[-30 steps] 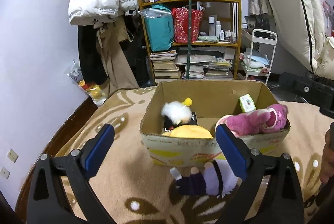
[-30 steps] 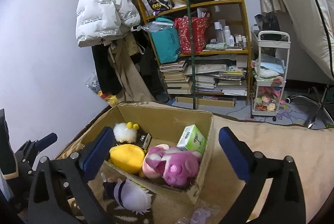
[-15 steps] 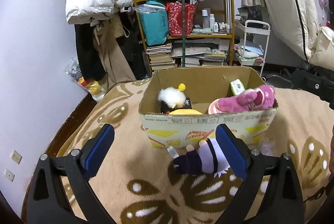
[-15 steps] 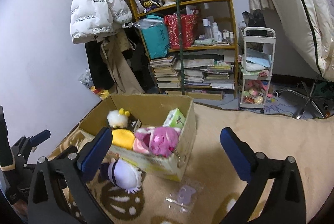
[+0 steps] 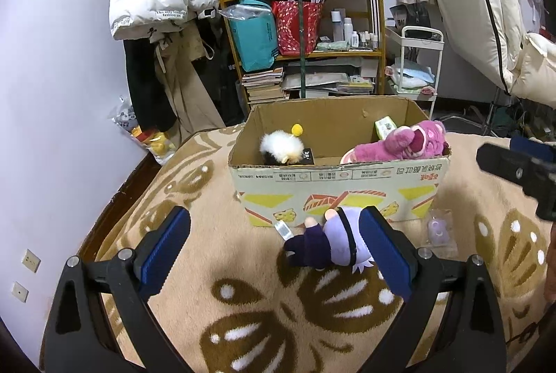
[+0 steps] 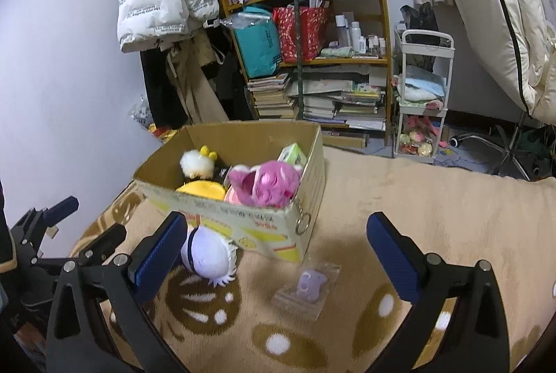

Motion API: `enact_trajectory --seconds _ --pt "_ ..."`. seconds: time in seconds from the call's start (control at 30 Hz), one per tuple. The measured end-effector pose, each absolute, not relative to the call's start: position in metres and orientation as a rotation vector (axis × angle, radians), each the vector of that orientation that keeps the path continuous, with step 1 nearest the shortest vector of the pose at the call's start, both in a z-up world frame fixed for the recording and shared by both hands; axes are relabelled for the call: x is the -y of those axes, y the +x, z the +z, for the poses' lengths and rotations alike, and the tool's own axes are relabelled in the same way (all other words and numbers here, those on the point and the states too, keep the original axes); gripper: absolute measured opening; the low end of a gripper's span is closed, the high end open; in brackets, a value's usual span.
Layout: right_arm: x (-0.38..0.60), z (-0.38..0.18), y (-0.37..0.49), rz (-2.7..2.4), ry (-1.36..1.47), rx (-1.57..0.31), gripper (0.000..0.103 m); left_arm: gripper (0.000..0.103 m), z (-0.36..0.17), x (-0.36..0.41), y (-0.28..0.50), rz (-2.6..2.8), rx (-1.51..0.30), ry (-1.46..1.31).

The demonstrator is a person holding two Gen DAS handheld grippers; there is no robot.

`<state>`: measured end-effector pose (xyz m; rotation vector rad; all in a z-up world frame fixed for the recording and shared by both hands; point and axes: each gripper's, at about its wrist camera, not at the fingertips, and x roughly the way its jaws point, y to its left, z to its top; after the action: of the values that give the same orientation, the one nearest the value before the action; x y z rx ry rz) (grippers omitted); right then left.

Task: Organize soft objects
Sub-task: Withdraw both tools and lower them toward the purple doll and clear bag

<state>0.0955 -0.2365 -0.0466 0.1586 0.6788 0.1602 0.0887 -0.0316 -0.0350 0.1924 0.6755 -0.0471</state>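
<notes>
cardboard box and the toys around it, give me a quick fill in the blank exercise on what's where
1. The pink plush lies inside the ____.
2. The doll with the purple body lies on the ____, outside the box.
3. The fingers of the left gripper and of the right gripper are spread ____, holding nothing.
4. The small clear packet holds something ____ in colour.

Missing words: box; blanket; open; purple

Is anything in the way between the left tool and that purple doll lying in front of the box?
Nothing visible: the left tool is open, and the purple doll lies on the blanket just inside its right finger.
</notes>
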Motion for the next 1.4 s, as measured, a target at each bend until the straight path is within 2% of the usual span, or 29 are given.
enact_trajectory --seconds 1.0,1.4 --pt "0.246 -0.090 0.118 0.096 0.173 -0.790 0.103 0.097 -0.070 0.058 0.121 -0.141 -0.731 0.210" --pt "0.255 -0.112 0.135 0.067 0.183 -0.850 0.103 0.097 -0.104 0.066 0.147 -0.168 -0.844 0.159"
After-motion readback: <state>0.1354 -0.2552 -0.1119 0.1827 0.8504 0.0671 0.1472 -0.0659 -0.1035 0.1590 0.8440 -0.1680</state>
